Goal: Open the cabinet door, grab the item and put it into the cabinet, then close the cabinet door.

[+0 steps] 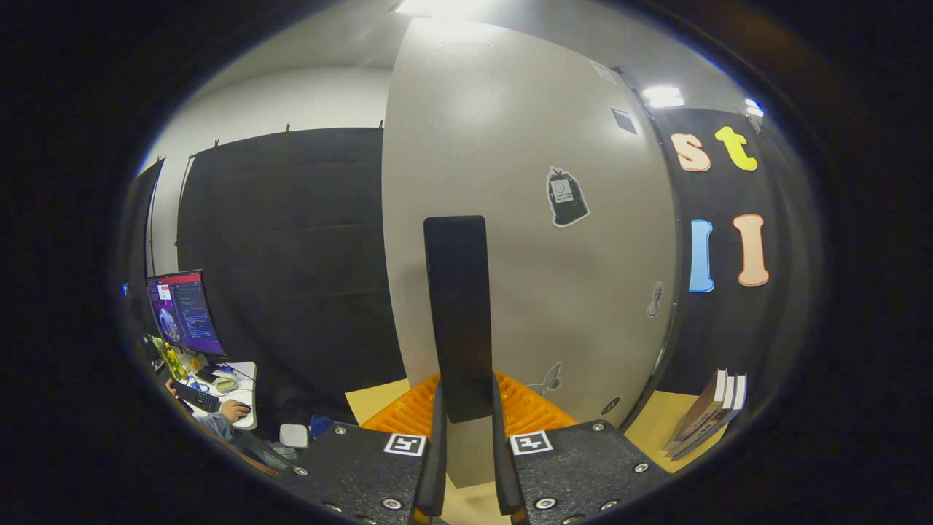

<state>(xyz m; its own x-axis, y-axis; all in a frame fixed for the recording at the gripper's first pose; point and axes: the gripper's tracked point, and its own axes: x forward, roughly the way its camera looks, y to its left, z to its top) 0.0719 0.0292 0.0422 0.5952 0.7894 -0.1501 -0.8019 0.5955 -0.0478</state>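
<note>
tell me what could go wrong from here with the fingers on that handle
The hand-held gripper has its fingers around only the bottom end of the tall dark handle, so it might slip off when the cabinet door is moved. The orange rack lies close by the door's foot and might get struck. The books lean nearby and might be knocked over.

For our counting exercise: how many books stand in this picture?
3 books, leaning together on the tan surface right of the cabinet door, beyond the hand-held gripper, whose fingers clamp the black handle. Others may be hidden.
</note>
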